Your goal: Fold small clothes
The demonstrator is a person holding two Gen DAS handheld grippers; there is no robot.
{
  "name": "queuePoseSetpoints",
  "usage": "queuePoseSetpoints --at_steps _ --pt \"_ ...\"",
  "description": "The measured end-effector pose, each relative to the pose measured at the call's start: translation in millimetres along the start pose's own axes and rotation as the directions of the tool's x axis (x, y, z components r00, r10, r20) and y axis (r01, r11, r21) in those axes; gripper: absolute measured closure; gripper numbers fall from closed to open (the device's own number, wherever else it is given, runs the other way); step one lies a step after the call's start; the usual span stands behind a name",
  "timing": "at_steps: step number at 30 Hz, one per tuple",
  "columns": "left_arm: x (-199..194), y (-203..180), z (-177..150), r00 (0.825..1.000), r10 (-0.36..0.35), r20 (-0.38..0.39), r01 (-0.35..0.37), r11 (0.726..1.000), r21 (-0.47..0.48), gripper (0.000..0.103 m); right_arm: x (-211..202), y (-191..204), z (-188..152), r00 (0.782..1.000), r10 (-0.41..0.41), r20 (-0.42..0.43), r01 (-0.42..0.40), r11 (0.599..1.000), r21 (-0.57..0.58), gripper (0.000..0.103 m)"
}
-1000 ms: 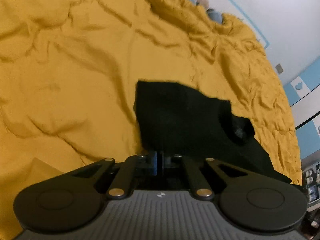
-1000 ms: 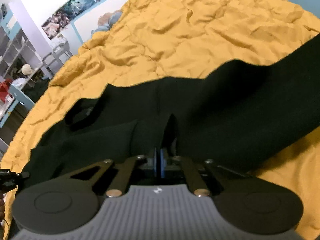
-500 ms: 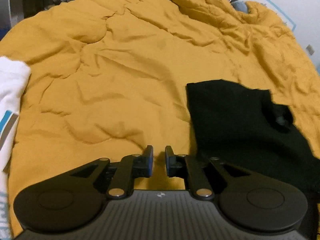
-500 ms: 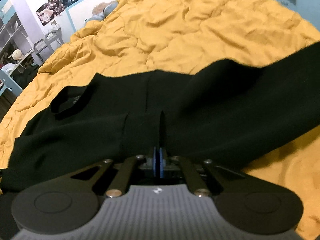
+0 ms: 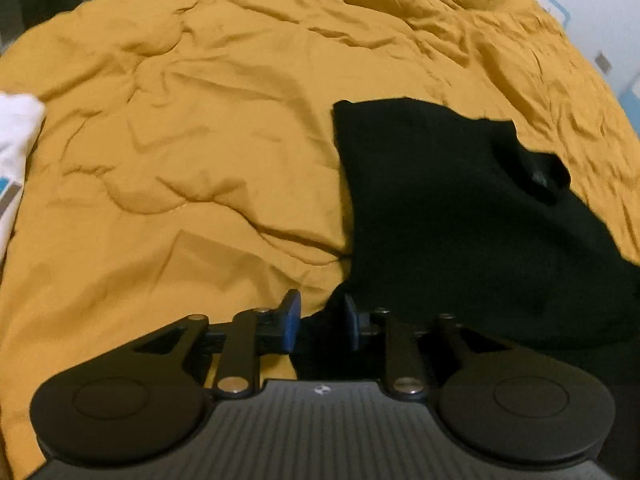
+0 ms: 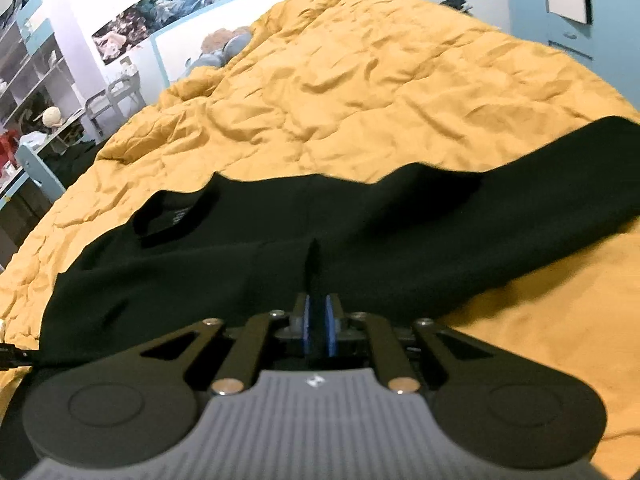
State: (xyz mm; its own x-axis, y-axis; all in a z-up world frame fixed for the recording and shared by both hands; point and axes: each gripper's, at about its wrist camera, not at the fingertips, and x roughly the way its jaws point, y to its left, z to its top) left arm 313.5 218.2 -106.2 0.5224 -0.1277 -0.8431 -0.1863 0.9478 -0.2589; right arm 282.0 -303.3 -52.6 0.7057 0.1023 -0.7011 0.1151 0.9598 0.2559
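A black shirt (image 5: 460, 220) lies on a yellow duvet (image 5: 200, 140), its neck opening (image 5: 536, 176) toward the right. My left gripper (image 5: 320, 320) hovers over the shirt's near left edge. Its jaws are opening; the blue pads stand apart and press on nothing, with the cloth's edge below the gap. In the right wrist view the black shirt (image 6: 360, 232) stretches across the duvet (image 6: 360, 80), collar (image 6: 176, 216) at left. A thin raised fold runs into my right gripper (image 6: 318, 330). Those jaws are starting to open, and the fold still sits between the pads.
A white garment (image 5: 16, 140) with a blue and grey mark lies at the duvet's left edge. Beyond the bed are plush toys (image 6: 224, 48) by the wall, shelves (image 6: 32, 72) and a desk (image 6: 24, 160) at left. Wide rumpled duvet lies beyond the shirt.
My left gripper went from shut at the shirt's edge to open, and its view swung so the white garment appeared. My right gripper's pads parted slightly with the fold between them.
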Motion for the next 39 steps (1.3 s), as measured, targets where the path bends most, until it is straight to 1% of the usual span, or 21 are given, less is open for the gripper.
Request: queuePoseSetpoints --at_steps 3,6,8,10,11,12,14,16,19,21,24,26,27,28,31,33,34,35,37,38,39 --pt "-13.6 -9.5 -1.1 0.999 0.028 0.034 -0.029 0.999 0.026 0.074 -19.5 -24.3 -4.7 0.999 -0.035 0.006 0.035 0.999 0.016 0.092" --pt "-26.9 -16.6 1.9 0.995 0.073 0.068 -0.077 0.996 0.046 0.074 -41.1 -50.4 -9.8 0.998 -0.061 0.018 0.060 0.997 0.037 0.091" --pt "-37.4 -20.6 2.9 0.994 0.054 0.093 -0.059 0.997 0.050 0.074 -54.7 -67.5 -11.4 0.997 -0.075 0.032 0.074 0.996 0.051 0.089" --pt "-50.5 -24.9 2.0 0.992 0.015 0.127 -0.021 0.999 0.044 0.074 -68.1 -88.0 -10.3 0.994 -0.091 0.056 0.087 0.993 0.077 0.078" --pt "-55.1 -28.5 2.1 0.990 0.000 0.141 -0.005 0.999 0.036 0.074 -75.1 -100.2 -8.4 0.992 -0.101 0.071 0.094 0.991 0.098 0.070" --pt "-59.7 -33.1 2.5 0.988 -0.011 0.156 0.007 1.000 0.029 0.074 -81.8 -115.7 -4.1 0.990 -0.113 0.086 0.101 0.986 0.131 0.064" --pt "-67.8 -44.3 2.2 0.982 -0.026 0.189 0.024 1.000 0.016 0.074 -91.8 -146.6 5.3 0.984 -0.133 0.115 0.107 0.972 0.208 0.057" --pt "-71.8 -56.5 2.7 0.976 -0.042 0.213 0.041 0.999 0.009 0.074 -101.8 -187.5 15.3 0.975 -0.154 0.162 0.094 0.941 0.326 0.055" --pt "-70.7 -74.2 3.5 0.971 -0.047 0.233 0.043 0.999 0.020 0.074 -107.4 -250.5 30.5 0.963 -0.163 0.214 0.037 0.868 0.496 0.055" --pt "-64.9 -82.6 4.5 0.973 -0.028 0.227 0.024 0.999 0.022 0.074 -105.7 -293.0 37.1 0.957 -0.161 0.240 -0.017 0.797 0.604 0.055" --pt "-51.7 -88.6 3.7 0.979 0.009 0.202 -0.007 1.000 -0.008 0.074 -94.9 -336.8 47.3 0.953 -0.190 0.235 -0.026 0.723 0.690 0.056" --pt "-44.2 -90.5 0.4 0.981 0.029 0.190 -0.025 0.999 -0.020 0.074 -86.4 -359.1 50.8 0.952 -0.206 0.224 -0.020 0.692 0.721 0.056" --pt "-40.0 -91.4 -0.5 0.983 0.039 0.182 -0.035 0.999 -0.026 0.074 -81.4 -368.1 52.3 0.951 -0.226 0.210 -0.002 0.677 0.736 0.056" --pt "-37.5 -91.2 -2.6 0.983 0.048 0.175 -0.042 0.999 -0.033 0.074 -76.8 -376.4 52.7 0.950 -0.240 0.199 0.010 0.661 0.750 0.057" --pt "-30.7 -89.4 -8.2 0.986 0.059 0.156 -0.050 0.997 -0.061 0.074 -57.4 -396.1 56.2 0.955 -0.253 0.156 0.037 0.621 0.783 0.065" --pt "-28.0 -89.9 -10.5 0.987 0.070 0.146 -0.061 0.996 -0.065 0.074 -49.0 -403.2 55.9 0.956 -0.264 0.127 0.061 0.603 0.795 0.079" --pt "-27.6 -90.1 -11.4 0.987 0.076 0.144 -0.067 0.996 -0.065 0.074 -47.0 -405.0 56.5 0.957 -0.259 0.127 0.058 0.604 0.795 0.091" --pt "-27.9 -89.9 -12.1 0.987 0.080 0.142 -0.071 0.995 -0.065 0.074 -47.7 -405.4 58.0 0.955 -0.266 0.130 0.061 0.608 0.791 0.103" --pt "-30.4 -88.5 -12.6 0.986 0.085 0.143 -0.076 0.995 -0.067 0.074 -57.0 -398.6 65.8 0.942 -0.296 0.159 0.073 0.643 0.762 0.103" --pt "-32.4 -87.5 -12.8 0.985 0.086 0.147 -0.076 0.995 -0.067 0.074 -62.1 -392.4 72.7 0.934 -0.310 0.179 0.081 0.670 0.738 0.103" --pt "-34.9 -85.6 -12.8 0.985 0.086 0.152 -0.076 0.995 -0.069 0.074 -70.8 -380.4 81.1 0.923 -0.326 0.206 0.093 0.706 0.702 0.103"
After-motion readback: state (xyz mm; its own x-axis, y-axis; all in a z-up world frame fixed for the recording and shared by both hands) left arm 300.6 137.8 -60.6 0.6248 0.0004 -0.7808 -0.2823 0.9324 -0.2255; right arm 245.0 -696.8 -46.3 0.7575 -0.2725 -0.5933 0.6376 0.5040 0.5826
